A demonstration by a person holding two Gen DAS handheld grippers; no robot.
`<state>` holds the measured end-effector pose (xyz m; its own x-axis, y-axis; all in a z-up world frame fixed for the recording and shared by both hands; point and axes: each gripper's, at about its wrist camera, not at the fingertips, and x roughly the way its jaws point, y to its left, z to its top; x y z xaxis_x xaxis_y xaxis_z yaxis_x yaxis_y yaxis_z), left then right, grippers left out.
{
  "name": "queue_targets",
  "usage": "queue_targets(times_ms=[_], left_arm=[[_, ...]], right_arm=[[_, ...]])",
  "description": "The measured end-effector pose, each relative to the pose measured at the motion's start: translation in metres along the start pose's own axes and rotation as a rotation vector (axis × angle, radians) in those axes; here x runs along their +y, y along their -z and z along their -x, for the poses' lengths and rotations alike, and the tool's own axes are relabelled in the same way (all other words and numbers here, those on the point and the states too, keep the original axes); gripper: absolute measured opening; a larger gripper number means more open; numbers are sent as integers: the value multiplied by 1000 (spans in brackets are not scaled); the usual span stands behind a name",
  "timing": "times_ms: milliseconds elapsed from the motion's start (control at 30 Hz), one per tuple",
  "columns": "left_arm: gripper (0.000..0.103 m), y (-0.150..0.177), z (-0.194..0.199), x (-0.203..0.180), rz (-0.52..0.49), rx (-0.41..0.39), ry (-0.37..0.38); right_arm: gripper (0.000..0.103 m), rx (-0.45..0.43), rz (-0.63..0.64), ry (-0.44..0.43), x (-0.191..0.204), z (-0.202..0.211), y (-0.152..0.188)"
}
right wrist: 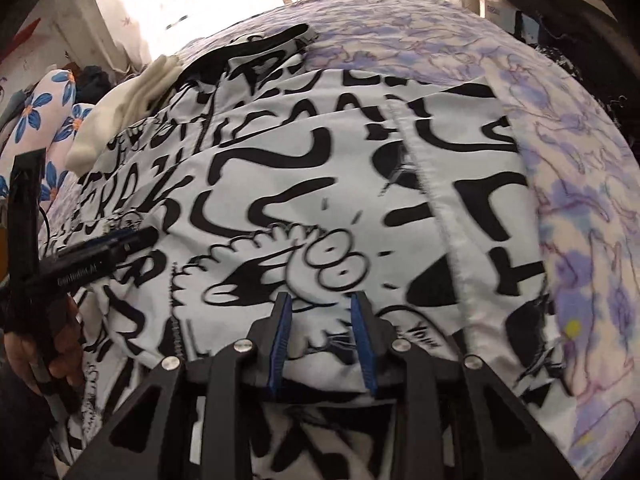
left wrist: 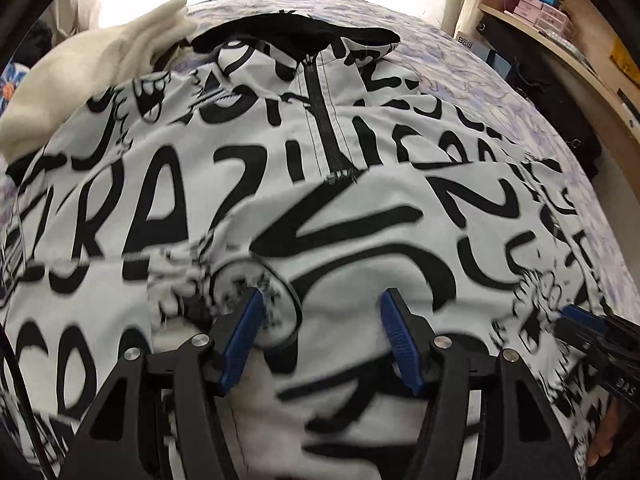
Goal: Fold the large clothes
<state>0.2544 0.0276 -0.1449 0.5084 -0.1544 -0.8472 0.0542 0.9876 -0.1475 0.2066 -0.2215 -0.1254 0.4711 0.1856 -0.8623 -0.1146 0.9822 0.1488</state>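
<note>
- Here, a white jacket with black lettering lies spread on a bed with a purple-flowered cover.
- Its zipper runs up to a black collar at the far end.
- A cream garment lies at the jacket's far left shoulder.
- The left gripper hangs over the jacket's near part, jaws wide, nothing between them.
- The right gripper is over a cartoon print on the jacket, jaws narrower; whether the pads pinch cloth I cannot tell.
</note>
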Motion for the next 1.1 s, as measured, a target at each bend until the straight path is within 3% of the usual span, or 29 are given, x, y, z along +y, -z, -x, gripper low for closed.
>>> queue_targets(times_ms=[133, 267, 367, 567, 700, 1100], left_arm=[[60, -8, -11, -8, -43, -21, -31], [61, -11, -13, -7, -48, -24, -27], [61, -12, -11, -6, -40, -2, -41], [61, -4, 29, 3, -27, 13, -19], [66, 6, 67, 14, -15, -20, -26], [66, 53, 160, 50, 69, -77, -65]], right_arm=[[28, -22, 18, 83, -23, 3, -1], [8, -28, -27, 58, -49, 8, -2], [8, -19, -51, 47, -52, 14, -1], [12, -10, 28, 141, -22, 33, 6], [12, -20, 11, 92, -9, 49, 10], [12, -50, -29, -29, 40, 83, 30]])
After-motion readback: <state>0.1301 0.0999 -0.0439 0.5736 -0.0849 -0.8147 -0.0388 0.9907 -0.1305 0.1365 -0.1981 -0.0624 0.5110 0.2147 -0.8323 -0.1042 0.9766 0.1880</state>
